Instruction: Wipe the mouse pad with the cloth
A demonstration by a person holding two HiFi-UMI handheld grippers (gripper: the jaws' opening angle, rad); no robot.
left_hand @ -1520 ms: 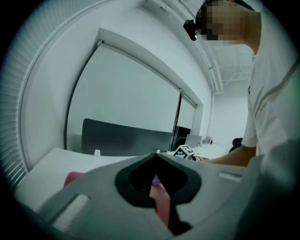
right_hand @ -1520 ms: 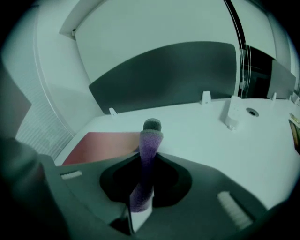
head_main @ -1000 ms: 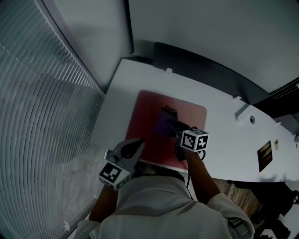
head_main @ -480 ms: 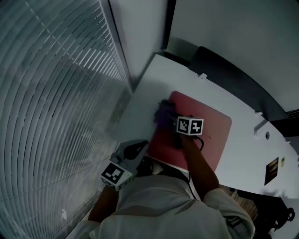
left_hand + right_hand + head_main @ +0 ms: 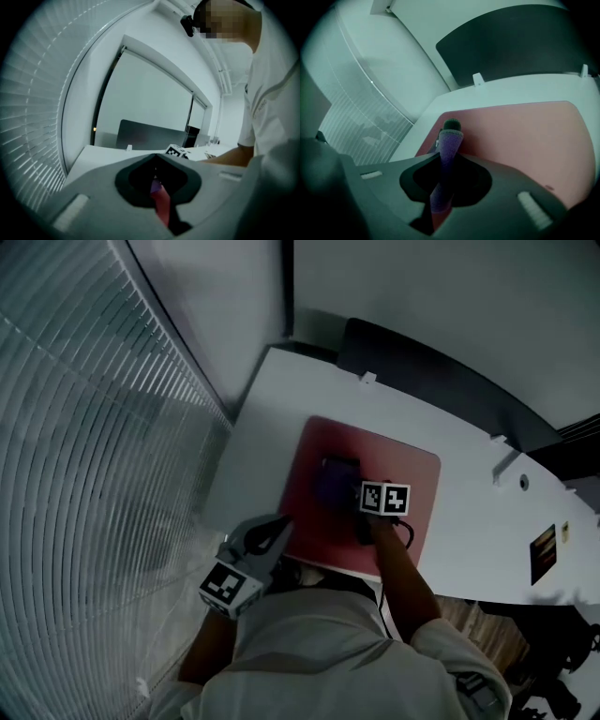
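A red mouse pad (image 5: pixel 398 465) lies on the white desk (image 5: pixel 262 437), seen also in the right gripper view as the mouse pad (image 5: pixel 525 133). My right gripper (image 5: pixel 343 474) is over the pad's left middle, shut on a purple cloth (image 5: pixel 330 486) that rests on the pad. In the right gripper view the cloth (image 5: pixel 449 145) stands pinched between the right gripper's (image 5: pixel 450 133) jaws. My left gripper (image 5: pixel 279 525) sits at the pad's near left corner with its jaws together and nothing held. In its own view the left gripper (image 5: pixel 155 161) shows only a thin slit.
Window blinds (image 5: pixel 84 446) run along the left. A dark partition panel (image 5: pixel 422 362) backs the desk. A small round port (image 5: pixel 522 482) and a dark card (image 5: pixel 542 552) lie on the desk at the right. The person's arm (image 5: pixel 403 577) reaches over the pad's near edge.
The right gripper carried the cloth out to the pad's far left corner and has come back toward the pad's middle. The left gripper has stayed by the near left corner.
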